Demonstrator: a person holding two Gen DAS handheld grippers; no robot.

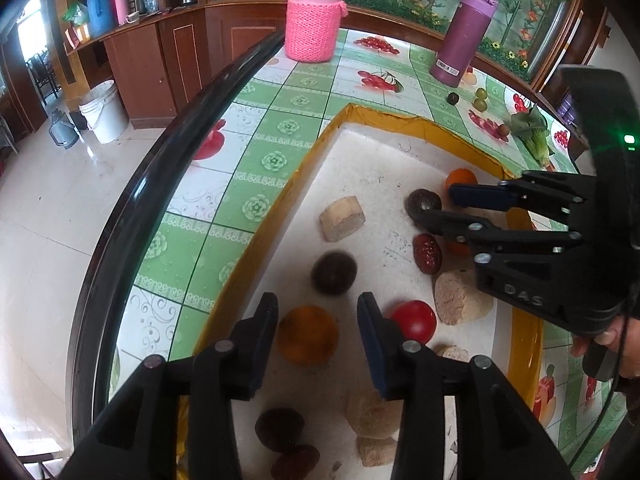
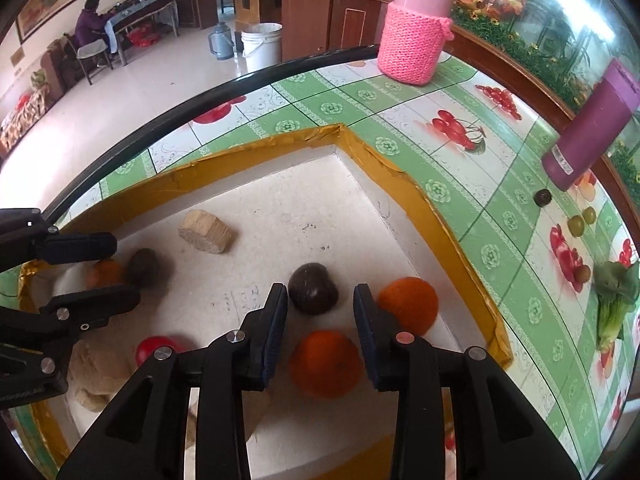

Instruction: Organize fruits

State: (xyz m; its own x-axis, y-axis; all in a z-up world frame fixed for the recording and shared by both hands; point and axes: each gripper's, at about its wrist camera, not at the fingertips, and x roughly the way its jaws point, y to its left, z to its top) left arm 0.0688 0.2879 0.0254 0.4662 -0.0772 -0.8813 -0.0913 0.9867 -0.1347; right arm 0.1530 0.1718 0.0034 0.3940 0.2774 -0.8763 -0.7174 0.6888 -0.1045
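My left gripper points steeply down with its jaws spread; a round orange citrus fruit lies between the blue pads, which do not press on it. My right gripper is likewise parted over a second orange fruit, untouched, with a dark brown round fruit just ahead and a third orange beside the right jaw. All rest in a shallow white tray with a yellow-taped rim, which I judge serves as the collecting place. Also inside: a red tomato-like fruit, a wrinkled red date and pale wooden blocks. Small green fruits sit on the tablecloth outside, well apart, apparently not yet gathered.
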